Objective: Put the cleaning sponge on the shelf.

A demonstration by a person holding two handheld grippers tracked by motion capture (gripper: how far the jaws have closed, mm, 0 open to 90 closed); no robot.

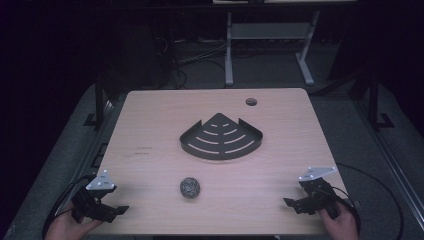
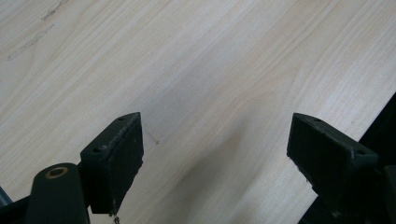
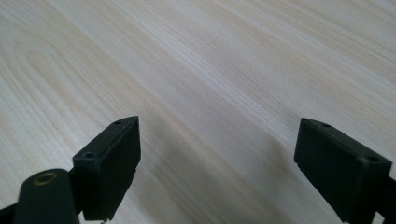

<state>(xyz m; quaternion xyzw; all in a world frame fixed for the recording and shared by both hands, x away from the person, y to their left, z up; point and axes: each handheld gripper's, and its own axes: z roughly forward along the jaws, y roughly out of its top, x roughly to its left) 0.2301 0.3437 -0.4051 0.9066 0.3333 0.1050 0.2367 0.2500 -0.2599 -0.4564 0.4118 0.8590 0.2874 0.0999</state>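
The left gripper (image 1: 111, 210) and the right gripper (image 1: 295, 204) rest at the near corners of the table (image 1: 150, 125), both with jaws wide apart and holding nothing. Between them, a little closer to the left gripper and slightly ahead of both, lies the steel wool ball (image 1: 190, 187). It looks light, springy and rough, so a grip across its middle should hold well. It is round, with no clear long axis. Farther ahead sits the black corner tray (image 1: 221, 149), its point directed away.
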